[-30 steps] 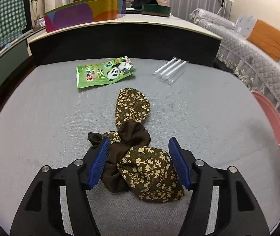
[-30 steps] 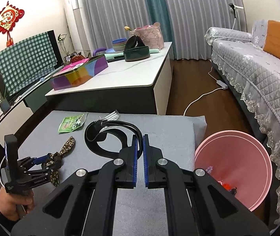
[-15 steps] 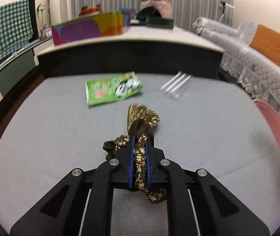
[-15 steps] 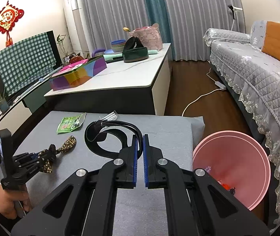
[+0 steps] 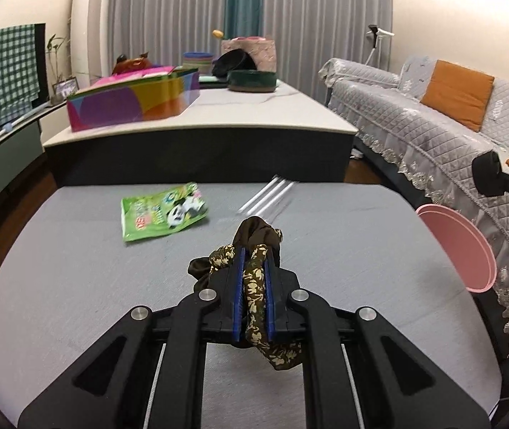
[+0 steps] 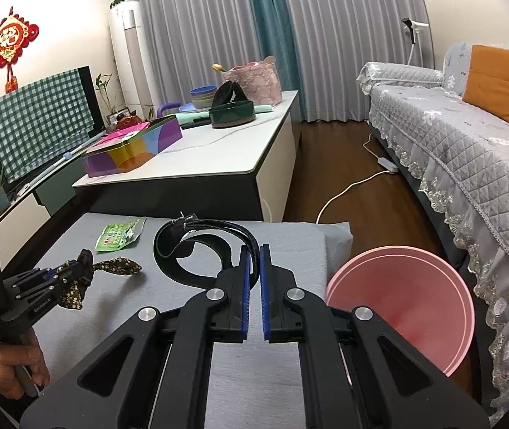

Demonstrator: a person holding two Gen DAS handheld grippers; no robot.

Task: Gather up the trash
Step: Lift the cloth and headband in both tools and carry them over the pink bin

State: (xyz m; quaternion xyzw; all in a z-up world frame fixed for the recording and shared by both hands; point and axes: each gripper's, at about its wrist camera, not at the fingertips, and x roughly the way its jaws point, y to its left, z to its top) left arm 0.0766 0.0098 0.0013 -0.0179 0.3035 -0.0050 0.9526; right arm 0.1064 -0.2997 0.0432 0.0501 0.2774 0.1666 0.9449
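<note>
Both tongs closed, left tongs (image 5: 254, 279) pinching floral cloth (image 5: 254, 286), right tongs (image 6: 254, 275) empty

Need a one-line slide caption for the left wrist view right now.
Left gripper clamped on brown floral cloth, above grey mat; green snack wrapper and pink bin beyond.

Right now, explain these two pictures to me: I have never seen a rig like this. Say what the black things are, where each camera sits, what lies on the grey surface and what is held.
No robot here: a person holds a hand-gripper in each hand, with a camera on each looking along its two fingers. In the left view, the left gripper is shut on a brown flowered cloth, its jaws having just closed on it. The right view shows the right gripper shut and holding nothing. On the grey pad lie a green snack packet, clear straws and a black belt. A pink bin stands beside the pad.
</note>
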